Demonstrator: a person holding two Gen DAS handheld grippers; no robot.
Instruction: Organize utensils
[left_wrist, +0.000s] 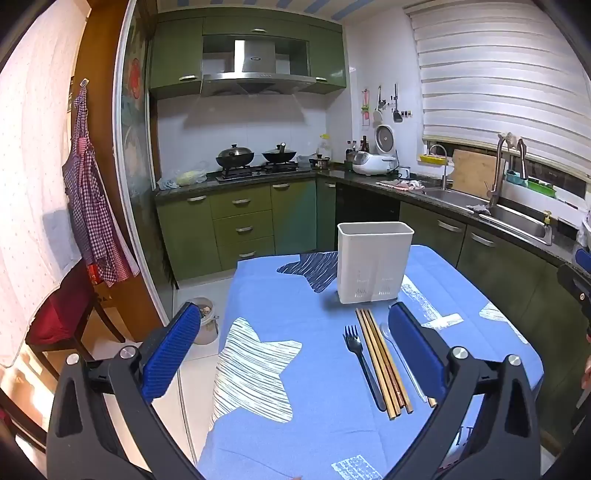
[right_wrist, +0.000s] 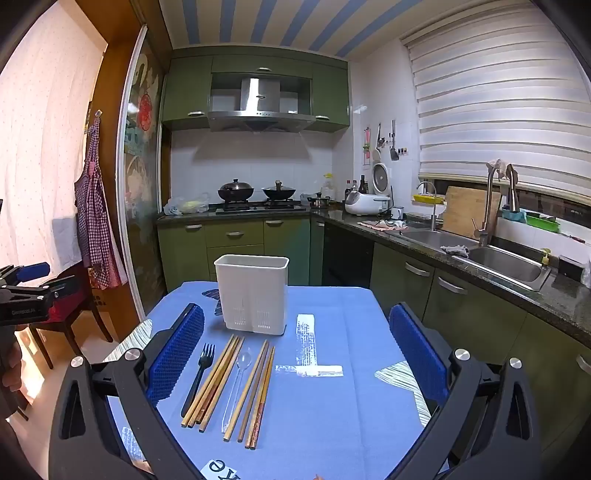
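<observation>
A white rectangular plastic utensil holder stands upright at the centre of the right wrist view, open-topped, with perforated slots low on its front wall. Below it, in the lower-middle of the frame, the utensils lie flat in a row, roughly parallel, heads toward the holder: a black plastic fork at the left, then a bundle of tan wooden chopsticks, a clear plastic spoon, and a second group of wooden chopsticks, some with reddish patterned ends.
</observation>
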